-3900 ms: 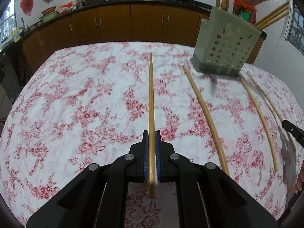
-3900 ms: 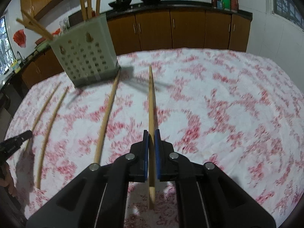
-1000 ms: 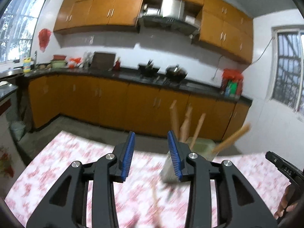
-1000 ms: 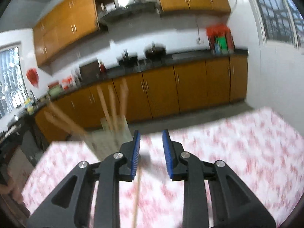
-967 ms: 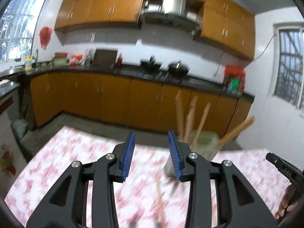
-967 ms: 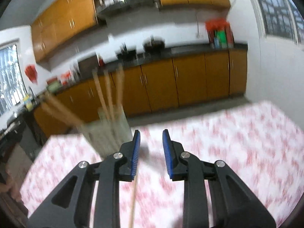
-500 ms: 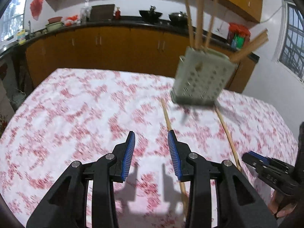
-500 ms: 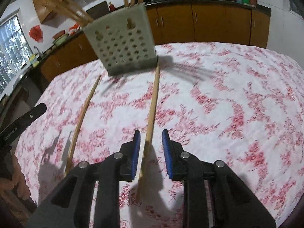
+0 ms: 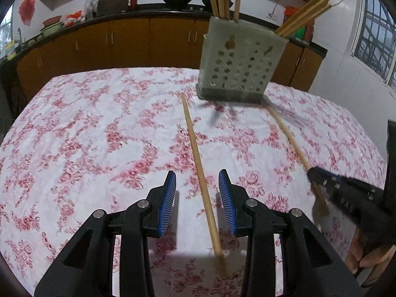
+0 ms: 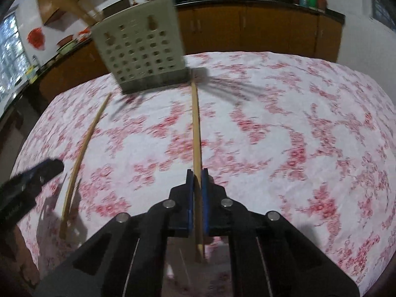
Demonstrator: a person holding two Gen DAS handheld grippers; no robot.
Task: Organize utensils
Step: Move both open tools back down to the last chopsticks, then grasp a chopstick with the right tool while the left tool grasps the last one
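Observation:
A pale perforated utensil holder (image 9: 241, 69) with several chopsticks standing in it sits at the far side of the floral tablecloth; it also shows in the right wrist view (image 10: 141, 49). My left gripper (image 9: 197, 193) is open, its jaws on either side of a wooden chopstick (image 9: 198, 158) that lies on the cloth. My right gripper (image 10: 197, 173) is shut on a second chopstick (image 10: 195, 123), which points at the holder. That chopstick also shows in the left wrist view (image 9: 289, 136). The left gripper's chopstick shows in the right wrist view (image 10: 84, 146).
The table with the pink floral cloth (image 9: 99, 128) fills both views. Kitchen cabinets (image 9: 123, 44) and a counter with pots run behind it. A white wall and a window (image 9: 376, 32) are at the right.
Both grippers came down from pointing at the kitchen to the table. The right gripper closed on a chopstick. The left gripper moved over the other chopstick and stays open.

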